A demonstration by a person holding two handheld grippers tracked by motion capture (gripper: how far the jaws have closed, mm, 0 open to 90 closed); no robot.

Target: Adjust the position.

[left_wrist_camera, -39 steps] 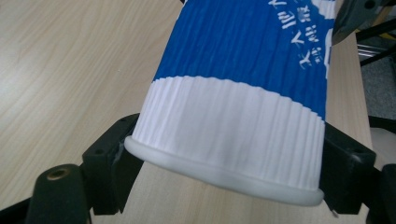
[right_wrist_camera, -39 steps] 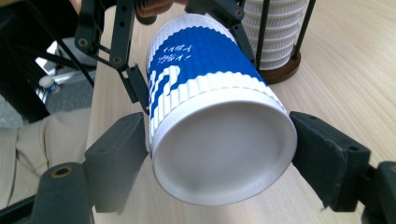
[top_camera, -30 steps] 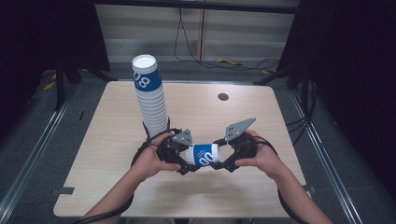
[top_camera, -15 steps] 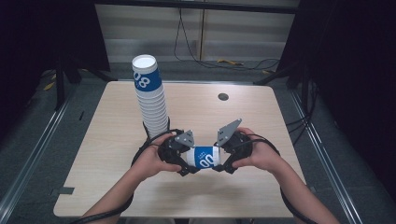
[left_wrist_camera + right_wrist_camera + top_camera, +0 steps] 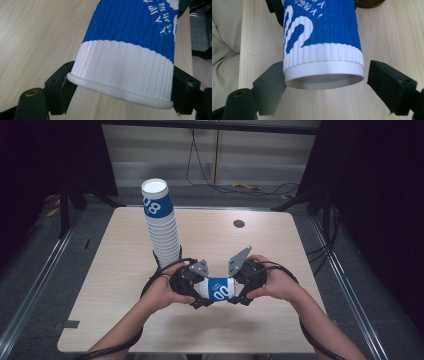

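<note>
High view, cup stack (image 5: 161, 222): stands upright on the bench (image 5: 115, 270), left of centre and behind the hands, likely the supply or the destination.
Left tongs (image 5: 196, 289): clenched on the rim end of the cup (image 5: 218, 289), both jaws pressing the wall, so the cup is carried here.
Cup: lies sideways above the bench between both hands.
Right tongs (image 5: 239, 287): released around the base end, one jaw beside the wall, the other apart, seemingly placed for a handover.
</note>
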